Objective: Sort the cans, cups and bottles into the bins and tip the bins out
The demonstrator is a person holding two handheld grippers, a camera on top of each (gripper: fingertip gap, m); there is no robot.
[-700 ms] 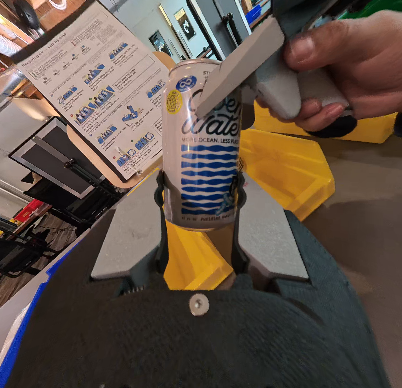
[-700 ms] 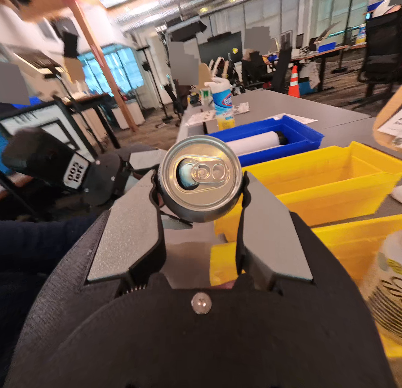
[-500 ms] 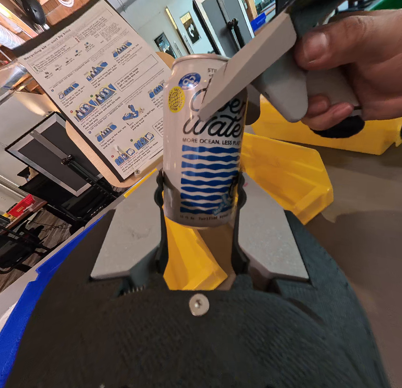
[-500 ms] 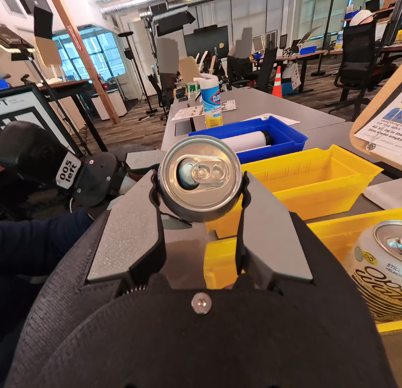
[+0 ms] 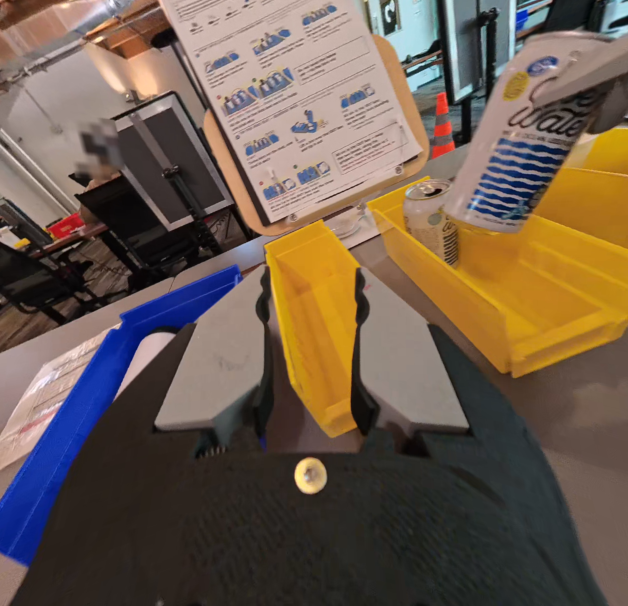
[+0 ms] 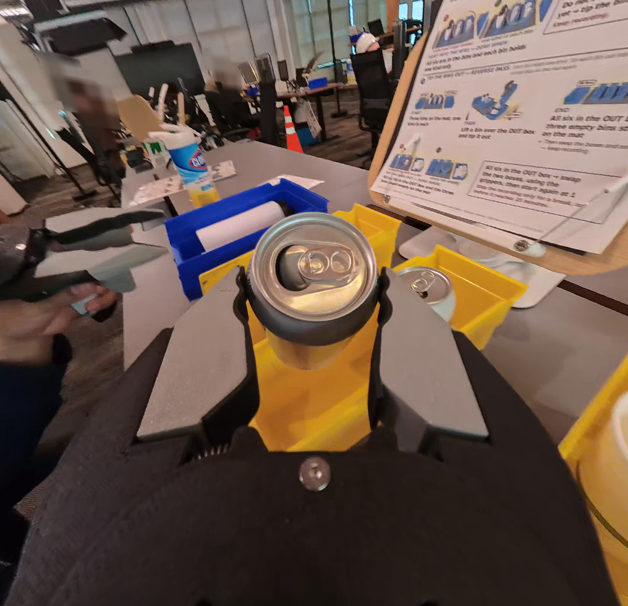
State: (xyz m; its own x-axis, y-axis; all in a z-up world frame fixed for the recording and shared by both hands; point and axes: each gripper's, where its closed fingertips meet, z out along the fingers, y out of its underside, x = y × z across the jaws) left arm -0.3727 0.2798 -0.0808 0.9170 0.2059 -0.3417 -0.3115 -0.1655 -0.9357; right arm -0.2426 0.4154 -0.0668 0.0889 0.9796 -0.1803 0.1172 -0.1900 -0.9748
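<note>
My right gripper (image 6: pixel 311 280) is shut on a white can with blue wavy stripes (image 6: pixel 314 273), seen from its opened top. In the left wrist view this can (image 5: pixel 509 154) hangs tilted over a wide yellow bin (image 5: pixel 492 321), with one of the right gripper's fingers (image 5: pixel 598 66) at its top. A second can (image 5: pixel 428 222) stands in that bin's far corner and also shows in the right wrist view (image 6: pixel 426 285). My left gripper (image 5: pixel 311 284) is open and empty, in front of a narrow yellow bin (image 5: pixel 306 273). It shows at the left of the right wrist view (image 6: pixel 163 231).
A blue bin (image 5: pixel 142 318) with a white bottle (image 6: pixel 238 224) lying in it is at the left. An instruction board (image 5: pixel 299 97) stands behind the bins. Another yellow bin (image 6: pixel 591 419) at the right holds a pale cup (image 6: pixel 608 481). A wipes canister (image 6: pixel 190 165) stands farther back.
My left gripper has let go of the striped can, opened and pulled back to the left. My right gripper has carried the can over the wide yellow bin with the other can.
</note>
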